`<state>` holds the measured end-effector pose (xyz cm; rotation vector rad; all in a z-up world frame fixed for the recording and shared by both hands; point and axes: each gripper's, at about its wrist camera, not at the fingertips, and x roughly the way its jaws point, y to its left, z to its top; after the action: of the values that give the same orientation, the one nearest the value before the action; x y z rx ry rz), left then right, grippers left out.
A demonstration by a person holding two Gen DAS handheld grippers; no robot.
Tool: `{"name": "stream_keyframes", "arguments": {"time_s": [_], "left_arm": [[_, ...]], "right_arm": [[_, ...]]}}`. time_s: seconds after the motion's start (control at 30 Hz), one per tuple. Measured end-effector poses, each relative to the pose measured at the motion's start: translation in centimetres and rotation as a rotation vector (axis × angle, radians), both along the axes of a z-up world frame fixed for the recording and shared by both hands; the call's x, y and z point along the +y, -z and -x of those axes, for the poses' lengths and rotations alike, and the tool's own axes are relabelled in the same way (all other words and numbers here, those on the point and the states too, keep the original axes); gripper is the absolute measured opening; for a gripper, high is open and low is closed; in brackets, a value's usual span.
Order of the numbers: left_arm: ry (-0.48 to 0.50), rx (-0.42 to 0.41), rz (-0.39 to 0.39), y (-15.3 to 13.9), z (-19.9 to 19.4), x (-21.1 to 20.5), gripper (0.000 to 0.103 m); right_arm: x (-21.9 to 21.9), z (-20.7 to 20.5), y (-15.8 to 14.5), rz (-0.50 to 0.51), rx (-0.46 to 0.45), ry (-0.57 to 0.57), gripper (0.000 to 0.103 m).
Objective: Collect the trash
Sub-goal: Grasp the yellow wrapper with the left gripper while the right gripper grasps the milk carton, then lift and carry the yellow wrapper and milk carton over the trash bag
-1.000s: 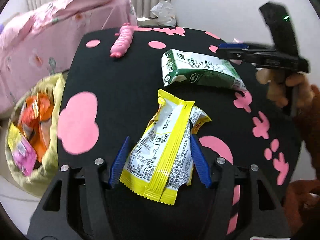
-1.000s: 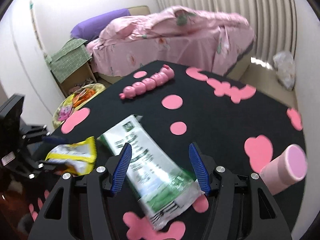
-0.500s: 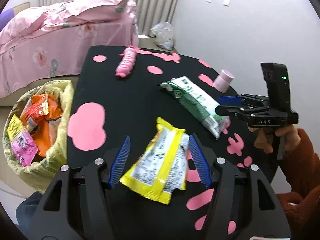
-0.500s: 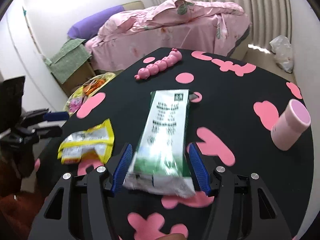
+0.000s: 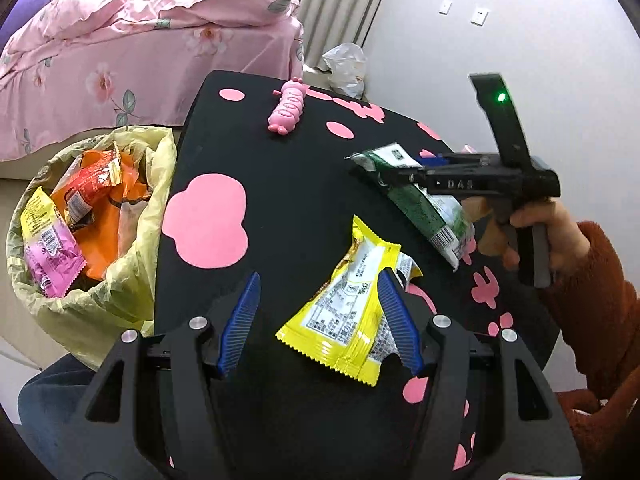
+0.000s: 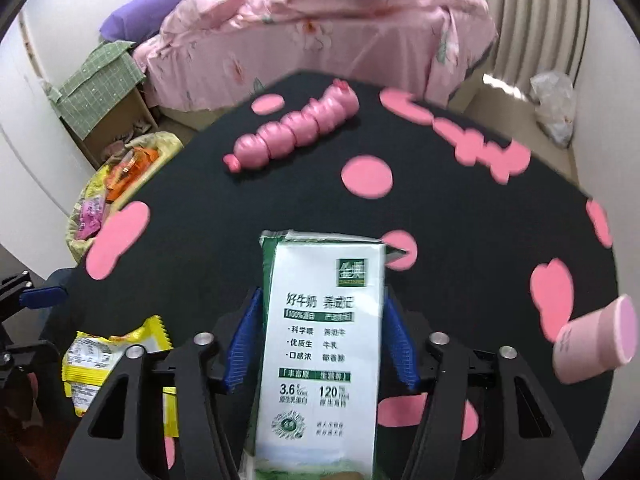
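The milk carton [image 6: 324,344] sits clamped between the blue pads [image 6: 240,350] of the right gripper [image 6: 320,344], its printed face up toward the camera and its far end reaching over the table [image 6: 460,240]. In the left wrist view the same carton [image 5: 424,204] hangs tilted in that gripper [image 5: 424,160], lifted clear of the table [image 5: 288,184], with the person's right hand [image 5: 532,224] on the handle at the right.

The yellow wrapper [image 5: 352,312] lies flat on the near part of the table. The left gripper [image 5: 318,320] hovers over it with its fingers spread apart; the wrapper lies toward the right pad [image 5: 396,320] and passes under it, while the left pad has bare table beside it. Whether the pads touch the wrapper cannot be told. From the right wrist view the wrapper [image 6: 108,360] shows at the near left, beside the carton.

Left of the table, below its edge, stands a bin lined with a yellow bag [image 5: 120,280], holding orange, red and pink wrappers [image 5: 80,208]. A pink caterpillar toy [image 6: 296,132] lies at the far side of the table, well apart from the carton. A pink cup [image 6: 596,344] lies on its side near the right edge. Beyond the table is a bed with a pink quilt [image 6: 320,32].
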<state>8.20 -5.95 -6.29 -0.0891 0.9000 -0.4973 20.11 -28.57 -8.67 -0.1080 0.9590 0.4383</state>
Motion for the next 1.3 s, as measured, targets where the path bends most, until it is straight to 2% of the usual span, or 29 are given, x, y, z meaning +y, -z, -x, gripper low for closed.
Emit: {"name": "stream_keyframes", "arguments": {"time_s": [0.17, 0.33, 0.43, 0.57, 0.7, 0.77, 1.03, 1.1, 1.17, 1.3], "left_arm": [[0.060, -0.015, 0.027, -0.2, 0.7, -0.9, 0.058], [0.113, -0.022, -0.027, 0.1, 1.1, -3.1, 0.058], [0.155, -0.026, -0.058, 0.3, 1.2, -4.3, 0.058], [0.158, -0.030, -0.113, 0.4, 0.2, -5.3, 0.058], [0.149, 0.002, -0.207, 1.2, -1.0, -5.9, 0.058], [0.151, 0.019, -0.228, 1.5, -1.0, -6.0, 0.058], [0.131, 0.064, -0.231, 2.2, 0.2, -5.0, 0.058], [0.120, 0.065, -0.231, 2.1, 0.5, -4.9, 0.055], [0.091, 0.064, -0.232, 2.0, 0.6, -4.6, 0.044], [0.055, 0.047, -0.177, 1.2, 0.9, -3.9, 0.042]], "right_arm": [[-0.8, 3.2, -3.5, -0.044, -0.128, -0.009, 0.054], [-2.8, 6.9, -6.2, -0.097, -0.251, 0.006, 0.053], [-4.4, 8.8, -7.0, -0.140, -0.294, 0.030, 0.053], [-6.5, 10.4, -7.2, -0.182, -0.308, 0.080, 0.053], [-8.0, 11.3, -7.0, -0.211, -0.308, 0.108, 0.053], [-8.4, 11.8, -7.1, -0.220, -0.316, 0.110, 0.053], [-8.9, 12.8, -7.4, -0.227, -0.343, 0.124, 0.053], [-9.0, 13.0, -7.4, -0.231, -0.346, 0.125, 0.053], [-9.0, 13.3, -7.6, -0.236, -0.351, 0.125, 0.053], [-8.8, 14.2, -8.5, -0.235, -0.378, 0.113, 0.053]]}}
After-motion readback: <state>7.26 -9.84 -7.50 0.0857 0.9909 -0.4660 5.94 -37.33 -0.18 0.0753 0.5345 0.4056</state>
